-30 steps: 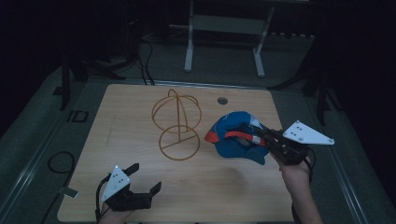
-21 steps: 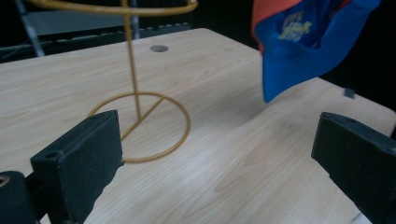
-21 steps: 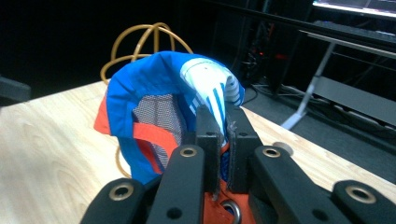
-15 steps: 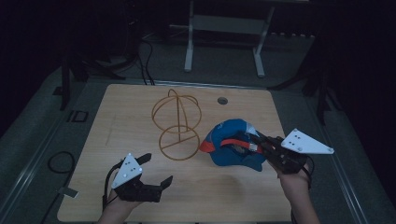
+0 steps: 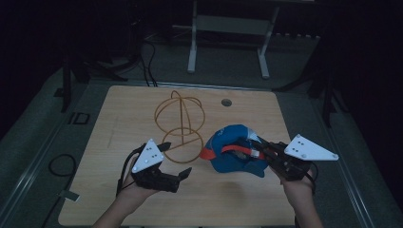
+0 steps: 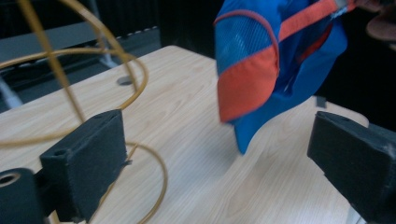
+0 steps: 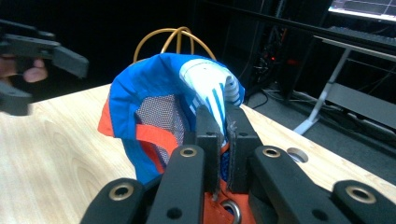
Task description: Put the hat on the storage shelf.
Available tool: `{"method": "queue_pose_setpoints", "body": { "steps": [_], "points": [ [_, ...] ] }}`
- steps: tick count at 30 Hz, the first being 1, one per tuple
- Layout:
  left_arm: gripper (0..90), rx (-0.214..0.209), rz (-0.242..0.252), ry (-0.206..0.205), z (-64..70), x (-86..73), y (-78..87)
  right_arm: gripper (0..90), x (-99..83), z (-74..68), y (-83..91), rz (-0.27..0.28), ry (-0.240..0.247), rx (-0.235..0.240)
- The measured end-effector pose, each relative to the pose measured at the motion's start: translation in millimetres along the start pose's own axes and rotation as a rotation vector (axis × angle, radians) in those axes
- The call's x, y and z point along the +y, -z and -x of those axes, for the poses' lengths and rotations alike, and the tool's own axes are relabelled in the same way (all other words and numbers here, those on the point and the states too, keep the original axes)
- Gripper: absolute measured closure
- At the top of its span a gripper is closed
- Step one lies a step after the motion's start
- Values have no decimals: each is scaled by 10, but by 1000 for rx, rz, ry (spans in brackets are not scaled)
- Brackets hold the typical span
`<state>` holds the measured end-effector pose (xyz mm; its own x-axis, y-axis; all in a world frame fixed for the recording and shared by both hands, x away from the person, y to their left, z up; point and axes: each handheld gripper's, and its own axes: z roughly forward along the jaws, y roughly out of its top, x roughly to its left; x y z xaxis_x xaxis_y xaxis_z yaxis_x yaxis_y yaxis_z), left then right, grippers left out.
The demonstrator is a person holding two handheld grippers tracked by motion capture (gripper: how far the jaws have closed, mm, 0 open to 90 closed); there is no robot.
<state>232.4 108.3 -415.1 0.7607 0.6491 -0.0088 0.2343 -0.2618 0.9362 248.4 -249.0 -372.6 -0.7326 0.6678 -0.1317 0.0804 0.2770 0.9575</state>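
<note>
Left claw (image 5: pixel 174 160): released, jaws wide, low over the surface (image 5: pixel 128 109) just beside the wire stand's base; wire stand (image 5: pixel 179 124): upright, mid-surface; cap (image 5: pixel 233 154): blue and orange, right of the stand, lifted off the surface; right claw (image 5: pixel 259 151): clenched on the cap's rear edge.

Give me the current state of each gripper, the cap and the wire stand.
Right gripper: shut on the cap's rim.
Cap: blue and orange, held up off the table, hanging crumpled.
Left gripper: open, fingers wide apart, empty, near the stand's base ring.
Wire stand: upright on the table, bare.
</note>
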Motion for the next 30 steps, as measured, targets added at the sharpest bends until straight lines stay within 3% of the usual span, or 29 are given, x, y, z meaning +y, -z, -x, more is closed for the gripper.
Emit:
{"method": "queue_pose_setpoints", "body": {
  "steps": [9,18,21,30],
  "points": [
    [96,-73,-11,-16,111,137,-258,861,-45,-112,-11,-9,13,37],
    [180,-143,-52,-42,99,210,-401,861,-70,-226,-21,-15,22,95],
    [206,-137,-47,-58,99,190,-425,861,-61,-259,-18,-14,30,114],
    [557,-173,4,-21,90,187,-458,861,-70,-307,-37,-10,37,135]
  ]
}}
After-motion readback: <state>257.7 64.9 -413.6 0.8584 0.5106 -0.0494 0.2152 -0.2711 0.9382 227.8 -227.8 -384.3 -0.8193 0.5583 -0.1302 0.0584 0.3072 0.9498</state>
